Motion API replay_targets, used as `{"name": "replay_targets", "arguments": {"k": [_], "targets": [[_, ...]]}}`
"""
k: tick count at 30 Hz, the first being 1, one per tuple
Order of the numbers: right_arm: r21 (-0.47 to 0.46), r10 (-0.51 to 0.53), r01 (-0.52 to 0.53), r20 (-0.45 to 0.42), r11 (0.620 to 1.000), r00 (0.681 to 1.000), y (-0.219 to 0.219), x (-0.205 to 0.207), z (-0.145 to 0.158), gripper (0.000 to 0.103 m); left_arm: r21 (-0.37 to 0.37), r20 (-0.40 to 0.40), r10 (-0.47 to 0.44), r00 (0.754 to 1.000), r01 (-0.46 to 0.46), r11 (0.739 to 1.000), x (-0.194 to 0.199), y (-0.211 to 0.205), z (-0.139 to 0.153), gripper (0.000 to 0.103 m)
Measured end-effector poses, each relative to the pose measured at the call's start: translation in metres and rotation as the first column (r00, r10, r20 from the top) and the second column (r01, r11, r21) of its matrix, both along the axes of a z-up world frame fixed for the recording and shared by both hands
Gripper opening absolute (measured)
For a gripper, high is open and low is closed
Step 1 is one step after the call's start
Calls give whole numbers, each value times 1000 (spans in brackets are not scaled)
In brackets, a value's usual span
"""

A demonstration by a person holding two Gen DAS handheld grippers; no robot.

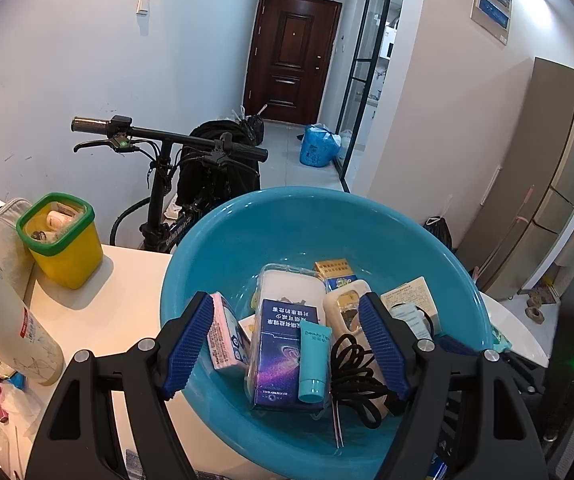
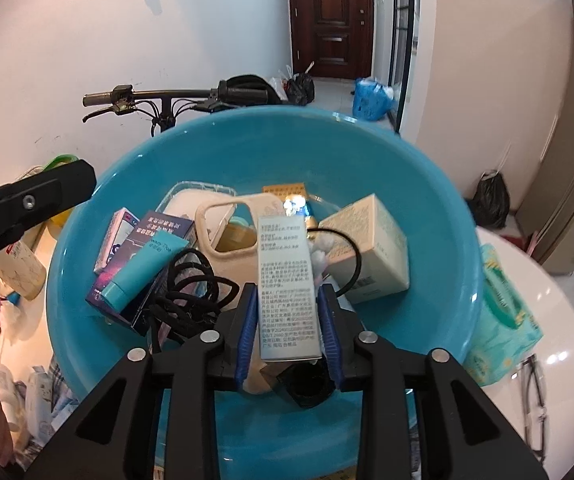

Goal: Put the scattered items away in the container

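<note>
The blue basin (image 1: 287, 196) (image 2: 247, 120) stands on the table and holds several items: a purple box (image 1: 283, 344), a teal tube (image 1: 314, 360) (image 2: 143, 272), black hair ties (image 1: 355, 368) (image 2: 191, 296), a beige phone case (image 2: 227, 232) and a cream box (image 2: 375, 248). My left gripper (image 1: 286, 300) hangs open over the basin's near side, gripping nothing. My right gripper (image 2: 289, 290) has a tall grey printed box (image 2: 287, 248) standing between its blue pads. Thin gaps show at both sides, so the pads do not press on it.
A yellow bin with a green rim (image 1: 67, 256) and a white bottle (image 1: 7, 312) stand left of the basin. On the white table (image 2: 559, 320), right of the basin, lie a green tissue pack (image 2: 503, 312) and glasses (image 2: 535, 392). A bicycle (image 1: 167, 144) stands behind.
</note>
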State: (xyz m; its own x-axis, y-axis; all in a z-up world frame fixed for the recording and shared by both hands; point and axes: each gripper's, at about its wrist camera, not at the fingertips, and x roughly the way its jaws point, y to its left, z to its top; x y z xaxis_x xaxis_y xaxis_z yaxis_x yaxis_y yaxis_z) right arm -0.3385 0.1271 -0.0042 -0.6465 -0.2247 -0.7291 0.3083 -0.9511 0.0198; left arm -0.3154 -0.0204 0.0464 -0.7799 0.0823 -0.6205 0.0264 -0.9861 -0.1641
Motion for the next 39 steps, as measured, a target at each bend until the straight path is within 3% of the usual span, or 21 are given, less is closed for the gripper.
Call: {"name": "replay_targets", "arguments": {"k": [1,2,26,39], "targets": [[-4,3,-3,-12,1000,1000,0,2,3,47,1,-2,0,1000,0,1000,1,-1,1,77],[-4,4,-4,-21,1000,1000,1,3,5,48,3,-4,0,1000,0,1000,1,-1,2,77],[-94,-43,33,-105,995,994,26,15,49,48,14,-121,-22,992,24,1000,36,1,45,77],[-183,-59,19,-217,983,974,44,45,95,48,10,-246,-10,969,13,1000,72,1,81,82]]}}
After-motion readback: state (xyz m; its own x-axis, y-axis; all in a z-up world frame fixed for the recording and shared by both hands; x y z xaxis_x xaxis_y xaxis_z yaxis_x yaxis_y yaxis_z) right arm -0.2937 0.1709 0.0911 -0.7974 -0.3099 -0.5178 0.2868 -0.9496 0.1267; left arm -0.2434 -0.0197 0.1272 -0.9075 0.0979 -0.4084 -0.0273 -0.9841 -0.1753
